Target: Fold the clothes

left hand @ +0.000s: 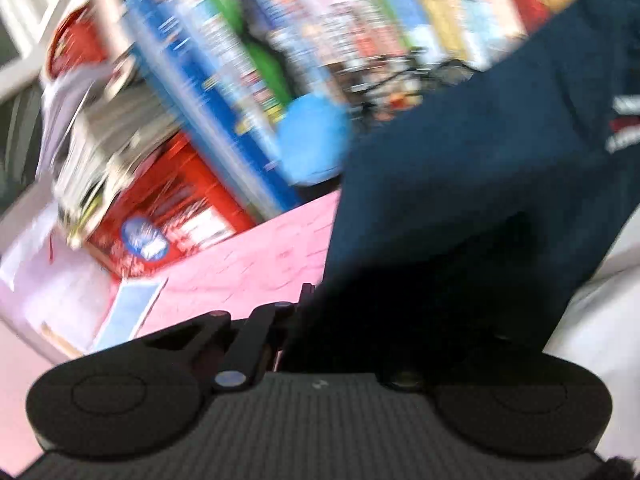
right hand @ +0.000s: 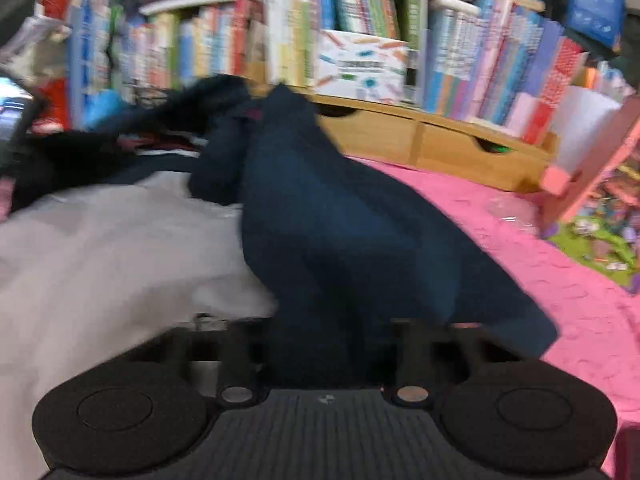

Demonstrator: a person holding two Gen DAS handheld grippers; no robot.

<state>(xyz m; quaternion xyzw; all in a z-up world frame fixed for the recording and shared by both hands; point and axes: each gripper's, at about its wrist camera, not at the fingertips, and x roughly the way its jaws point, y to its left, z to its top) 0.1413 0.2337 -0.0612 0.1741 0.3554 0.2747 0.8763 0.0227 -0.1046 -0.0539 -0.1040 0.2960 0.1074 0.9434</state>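
A navy garment (left hand: 460, 160) rises from my left gripper (left hand: 360, 312) up to the right, with a white and red print near its far edge. It covers the fingertips, and the gripper is shut on its edge. In the right wrist view the same navy garment (right hand: 340, 220) lies in a long bunched fold over the pink cover (right hand: 560, 280). My right gripper (right hand: 324, 340) is closed on its near end, with cloth filling the gap between the fingers. A pale grey garment (right hand: 120, 248) lies under it on the left.
Rows of books (right hand: 360, 20) stand on a wooden shelf with drawers (right hand: 440, 140) along the back. A red box (left hand: 172, 216), a blue plush toy (left hand: 316, 140) and papers (left hand: 60, 292) crowd the far left. A pink stand (right hand: 592, 152) leans at the right.
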